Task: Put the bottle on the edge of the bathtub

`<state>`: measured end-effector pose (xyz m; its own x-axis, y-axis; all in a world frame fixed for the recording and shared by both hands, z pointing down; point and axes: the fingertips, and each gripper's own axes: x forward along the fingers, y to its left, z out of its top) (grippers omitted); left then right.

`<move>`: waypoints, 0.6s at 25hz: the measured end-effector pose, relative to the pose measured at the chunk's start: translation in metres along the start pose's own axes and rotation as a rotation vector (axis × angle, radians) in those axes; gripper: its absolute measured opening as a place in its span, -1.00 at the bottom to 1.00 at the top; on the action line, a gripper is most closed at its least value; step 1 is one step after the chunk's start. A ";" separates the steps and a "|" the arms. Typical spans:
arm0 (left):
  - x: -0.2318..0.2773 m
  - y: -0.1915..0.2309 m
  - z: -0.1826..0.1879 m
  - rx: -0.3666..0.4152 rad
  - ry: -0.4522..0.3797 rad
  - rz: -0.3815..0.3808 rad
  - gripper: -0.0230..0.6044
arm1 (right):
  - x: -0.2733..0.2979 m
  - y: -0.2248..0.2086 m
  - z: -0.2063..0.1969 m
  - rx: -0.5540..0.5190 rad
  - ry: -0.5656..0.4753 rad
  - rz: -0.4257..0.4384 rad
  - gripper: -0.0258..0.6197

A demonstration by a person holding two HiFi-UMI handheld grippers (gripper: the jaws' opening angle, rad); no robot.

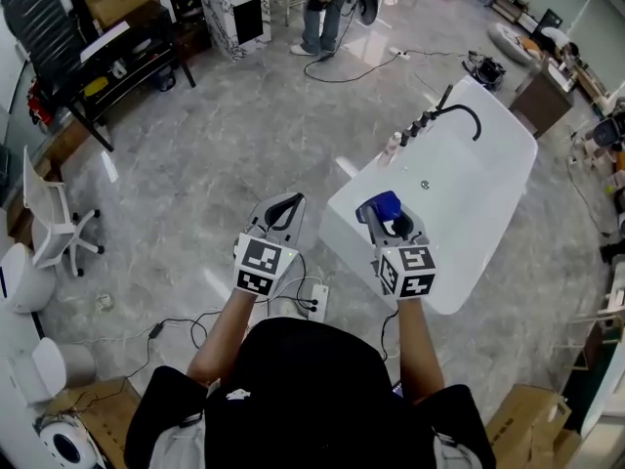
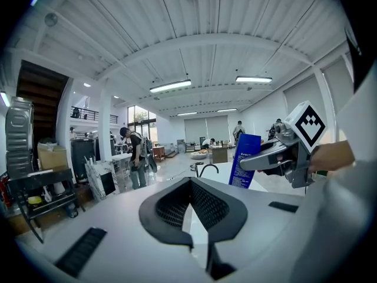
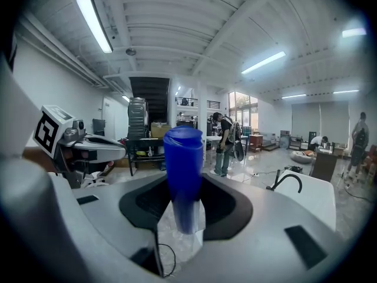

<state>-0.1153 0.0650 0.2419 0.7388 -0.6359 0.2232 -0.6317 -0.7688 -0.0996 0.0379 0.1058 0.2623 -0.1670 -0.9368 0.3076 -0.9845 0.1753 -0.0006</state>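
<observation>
A blue bottle (image 1: 384, 206) stands upright between the jaws of my right gripper (image 1: 390, 219), which is shut on it above the near left rim of the white bathtub (image 1: 479, 179). In the right gripper view the bottle (image 3: 183, 170) fills the gap between the black pads. The left gripper view shows the same bottle (image 2: 244, 161) in the right gripper (image 2: 264, 158), off to the right. My left gripper (image 1: 286, 203) hangs over the floor left of the tub, its tips meeting and nothing in it.
A black faucet (image 1: 459, 111) and small bottles (image 1: 393, 147) sit on the tub's far left rim. A power strip with cables (image 1: 312, 302) lies on the floor below me. A white chair (image 1: 57, 225), a black rack (image 1: 93, 57) and a standing person (image 1: 327, 8) are farther off.
</observation>
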 end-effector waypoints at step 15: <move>0.025 0.057 -0.024 -0.024 0.013 -0.062 -0.88 | 0.057 0.016 0.001 0.014 0.034 -0.054 -0.42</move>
<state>-0.1380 0.0069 0.2653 0.7733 -0.5864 0.2412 -0.5907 -0.8045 -0.0623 0.0129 0.0550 0.2783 -0.1119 -0.9339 0.3395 -0.9927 0.1202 0.0037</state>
